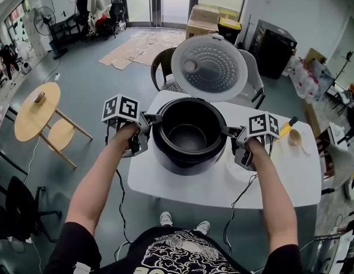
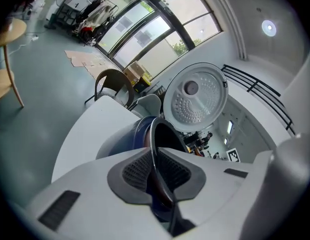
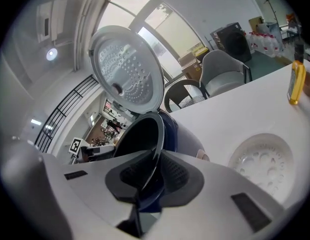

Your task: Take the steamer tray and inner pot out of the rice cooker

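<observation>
Forearms are reaching out from the near edge, each hand working one tool toward the middle of the white table (image 1: 182, 193). The left gripper (image 1: 156, 119) is pinching the left rim of the inner pot (image 1: 188, 119), its ribbed pads pressing on the thin dark edge from either side, and the right gripper (image 1: 225, 131) is clamping the opposite rim the same way. Gripping at two facing points is likely keeping the pot level for a straight lift. The pot is sitting in the rice cooker (image 1: 177, 165) and looks not yet raised. The steamer tray (image 3: 260, 164) is already lying out on the table just right of the cooker, so only the pot is left. Behind, the lid (image 1: 208, 67) is standing open toward the far side, leaving the way up clear. A yellow bottle (image 1: 285, 129) is resting at the far right, and chairs (image 1: 254, 84) are waiting beyond the table.
</observation>
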The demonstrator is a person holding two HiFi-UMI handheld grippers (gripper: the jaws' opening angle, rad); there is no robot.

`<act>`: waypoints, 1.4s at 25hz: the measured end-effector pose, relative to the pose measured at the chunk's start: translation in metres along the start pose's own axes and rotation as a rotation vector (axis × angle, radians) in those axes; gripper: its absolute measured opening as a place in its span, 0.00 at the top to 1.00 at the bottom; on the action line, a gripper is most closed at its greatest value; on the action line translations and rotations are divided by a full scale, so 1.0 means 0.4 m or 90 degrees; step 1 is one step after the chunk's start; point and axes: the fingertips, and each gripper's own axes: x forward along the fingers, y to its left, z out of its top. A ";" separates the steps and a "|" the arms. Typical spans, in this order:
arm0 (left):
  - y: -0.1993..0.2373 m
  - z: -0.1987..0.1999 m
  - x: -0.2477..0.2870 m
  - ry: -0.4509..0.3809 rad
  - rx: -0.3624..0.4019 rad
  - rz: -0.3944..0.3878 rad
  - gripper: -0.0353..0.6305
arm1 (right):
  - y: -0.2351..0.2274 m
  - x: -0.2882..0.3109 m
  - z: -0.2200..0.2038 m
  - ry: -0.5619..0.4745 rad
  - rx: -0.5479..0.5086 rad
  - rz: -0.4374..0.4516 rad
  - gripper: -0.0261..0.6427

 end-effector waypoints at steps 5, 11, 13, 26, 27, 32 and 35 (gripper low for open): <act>-0.034 0.014 -0.020 -0.024 0.032 0.008 0.88 | 0.026 -0.029 0.016 -0.024 -0.018 -0.002 0.87; -0.069 0.027 -0.045 -0.056 0.057 0.002 0.88 | 0.061 -0.056 0.043 -0.056 -0.051 0.016 0.87; -0.091 0.033 -0.059 -0.069 0.061 0.002 0.88 | 0.073 -0.071 0.051 -0.062 -0.055 0.023 0.87; -0.197 0.023 -0.168 -0.167 0.115 0.037 0.88 | 0.162 -0.142 0.084 -0.098 -0.106 0.086 0.89; -0.223 0.031 -0.168 -0.176 0.119 0.040 0.88 | 0.165 -0.160 0.102 -0.101 -0.110 0.095 0.89; -0.325 -0.029 -0.160 -0.223 0.146 0.047 0.88 | 0.129 -0.249 0.092 -0.111 -0.126 0.141 0.89; -0.410 -0.088 -0.134 -0.241 0.161 0.055 0.88 | 0.083 -0.332 0.080 -0.117 -0.131 0.157 0.89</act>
